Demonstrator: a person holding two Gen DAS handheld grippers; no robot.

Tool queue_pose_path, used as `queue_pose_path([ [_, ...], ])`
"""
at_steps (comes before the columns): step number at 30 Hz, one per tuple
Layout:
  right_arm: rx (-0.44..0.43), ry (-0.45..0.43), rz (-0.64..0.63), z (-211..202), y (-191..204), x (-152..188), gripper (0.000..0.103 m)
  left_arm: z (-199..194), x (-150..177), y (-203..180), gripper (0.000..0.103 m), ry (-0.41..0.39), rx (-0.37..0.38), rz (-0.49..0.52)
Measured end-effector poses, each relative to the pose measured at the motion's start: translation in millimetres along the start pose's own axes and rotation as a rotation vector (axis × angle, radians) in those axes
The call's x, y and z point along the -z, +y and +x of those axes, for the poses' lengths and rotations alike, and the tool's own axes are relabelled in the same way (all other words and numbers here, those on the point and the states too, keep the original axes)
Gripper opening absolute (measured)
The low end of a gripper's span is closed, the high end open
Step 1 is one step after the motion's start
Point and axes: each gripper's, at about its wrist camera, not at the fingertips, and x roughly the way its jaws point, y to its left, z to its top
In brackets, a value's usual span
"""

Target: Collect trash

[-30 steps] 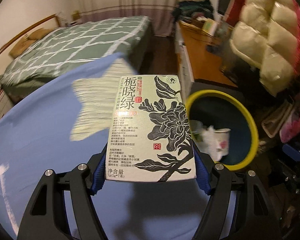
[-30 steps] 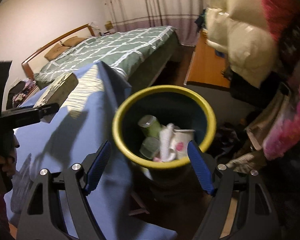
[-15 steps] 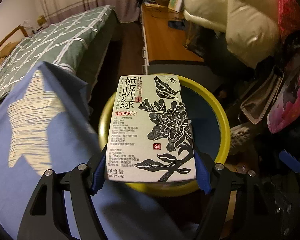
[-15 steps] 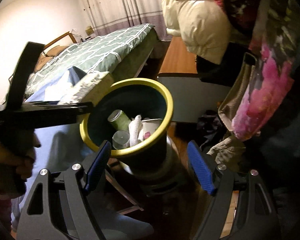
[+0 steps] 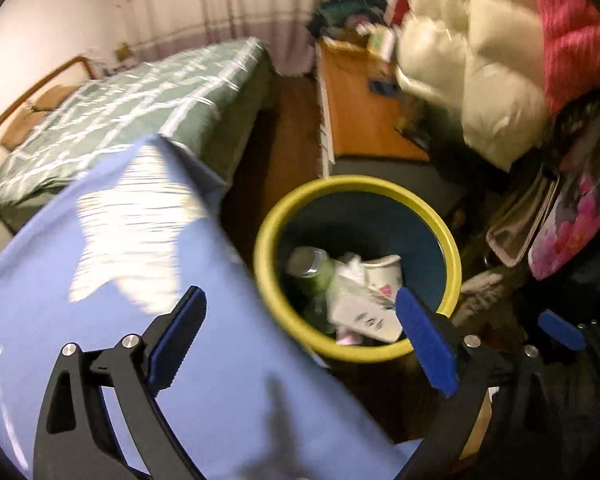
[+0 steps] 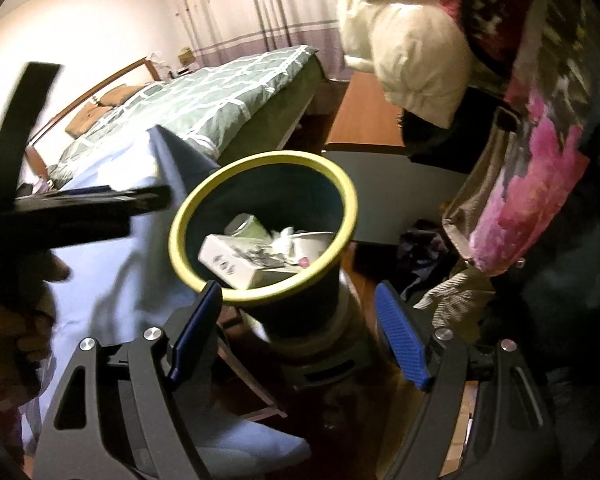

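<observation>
Now box [image 5: 364,316] inside bin rim [image 5: 268,216]

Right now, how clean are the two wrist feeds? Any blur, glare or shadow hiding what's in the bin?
Left wrist view: motion blur smears the bed and blue cloth; the box in the bin is soft. Right wrist view: sharper, the box readable, the bin's depths in shadow, the left gripper blurred. Both show fisheye bending and a bright wall.

One bin [image 5: 452,248]; inside: one box [image 6: 244,262], one bottle [image 5: 310,266], one cup [image 5: 384,272].
</observation>
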Motion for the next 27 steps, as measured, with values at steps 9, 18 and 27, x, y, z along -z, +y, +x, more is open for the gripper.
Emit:
queue_pose_path([
  [9,-0.064,-0.077,-0.106,-30,55,2,0.079,-143,78,111,0.098,-0.222,-0.208,-0.233],
  [18,-0.091,-0.137,-0.197,-59,101,8,0.081,-238,173,170,0.098,-0.291,-0.343,-0.392],
  [27,-0.107,-0.187,-0.240,-84,117,19,0.084,-274,224,183,0.098,-0.314,-0.427,-0.454],
])
